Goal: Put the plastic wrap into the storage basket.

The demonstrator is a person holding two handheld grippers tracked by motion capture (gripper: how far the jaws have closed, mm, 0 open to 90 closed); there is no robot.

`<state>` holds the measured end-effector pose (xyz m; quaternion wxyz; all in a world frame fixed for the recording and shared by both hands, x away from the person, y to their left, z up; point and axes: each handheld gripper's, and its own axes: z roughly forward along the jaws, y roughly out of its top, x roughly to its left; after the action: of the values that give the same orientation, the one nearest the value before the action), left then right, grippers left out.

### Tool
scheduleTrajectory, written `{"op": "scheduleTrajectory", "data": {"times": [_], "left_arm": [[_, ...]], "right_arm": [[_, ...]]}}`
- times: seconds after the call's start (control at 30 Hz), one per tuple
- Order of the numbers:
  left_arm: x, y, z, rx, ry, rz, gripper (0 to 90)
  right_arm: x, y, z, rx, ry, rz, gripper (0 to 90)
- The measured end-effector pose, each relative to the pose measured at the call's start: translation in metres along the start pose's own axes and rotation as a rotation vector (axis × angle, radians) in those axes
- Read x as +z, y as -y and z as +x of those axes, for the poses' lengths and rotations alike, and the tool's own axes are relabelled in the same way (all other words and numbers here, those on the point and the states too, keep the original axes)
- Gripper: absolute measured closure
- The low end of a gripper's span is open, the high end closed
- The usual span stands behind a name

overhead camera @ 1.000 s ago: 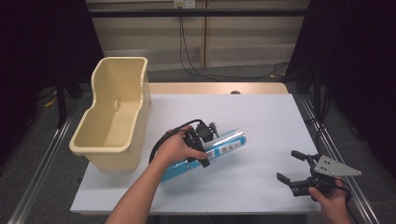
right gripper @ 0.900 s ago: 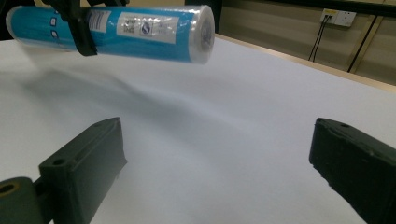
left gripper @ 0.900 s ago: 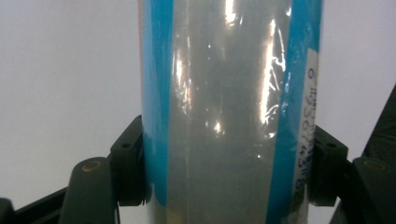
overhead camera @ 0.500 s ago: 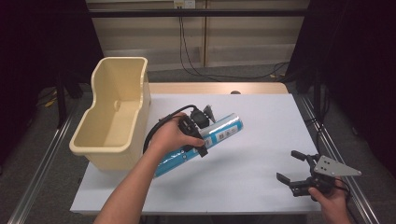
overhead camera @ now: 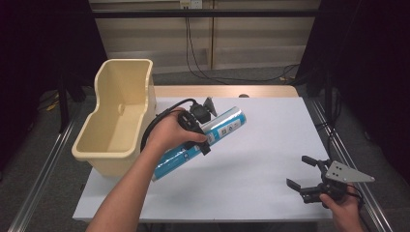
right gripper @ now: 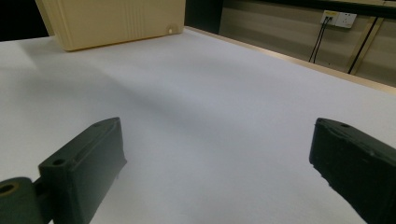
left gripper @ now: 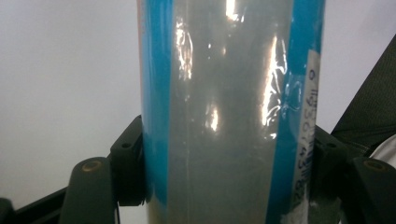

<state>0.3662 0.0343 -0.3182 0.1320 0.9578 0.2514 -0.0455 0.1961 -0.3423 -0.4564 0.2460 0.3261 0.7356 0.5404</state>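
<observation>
High view: the left tool (overhead camera: 200, 130) pinches a blue-and-clear tube (overhead camera: 227, 124) across its middle, the tube tilted and lifted off the white tabletop (overhead camera: 251, 193), just beside the cream bin (overhead camera: 121, 121). Left gripper view adds the close detail: the tube (left gripper: 219, 116) sits squeezed between both jaws, with printed digits running down its blue edge. The bin's inside looks bare. At the near right corner, the right tool (overhead camera: 309, 181) rests low with jaws spread, nothing between them.
</observation>
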Motion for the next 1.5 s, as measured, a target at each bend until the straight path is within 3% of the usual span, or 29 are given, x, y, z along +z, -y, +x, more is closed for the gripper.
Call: {"op": "scheduleTrajectory", "data": {"times": [0.07,0.37,0.87,1.03,1.07,1.5], "left_arm": [[-0.006,0.001,0.001,-0.026,-0.001,-0.011,32.3],[-0.025,0.005,0.005,-0.054,-0.015,-0.006,32.3],[-0.058,0.025,0.019,-0.161,-0.045,-0.043,32.2],[-0.063,0.031,0.025,-0.19,-0.057,-0.048,32.3],[-0.065,0.034,0.027,-0.214,-0.062,-0.06,32.3],[-0.083,0.051,0.04,-0.289,-0.083,-0.085,32.3]], "right_arm": [[0.0,0.0,0.0,0.003,0.0,-0.001,2.6],[0.0,0.0,0.001,-0.001,-0.002,0.0,2.6],[0.002,0.0,0.001,0.001,-0.003,0.002,2.6],[0.002,0.0,0.001,0.0,-0.002,0.002,2.6],[0.002,0.0,0.002,0.001,-0.002,0.0,2.6],[0.002,0.0,0.001,0.0,-0.003,0.002,2.6]]}}
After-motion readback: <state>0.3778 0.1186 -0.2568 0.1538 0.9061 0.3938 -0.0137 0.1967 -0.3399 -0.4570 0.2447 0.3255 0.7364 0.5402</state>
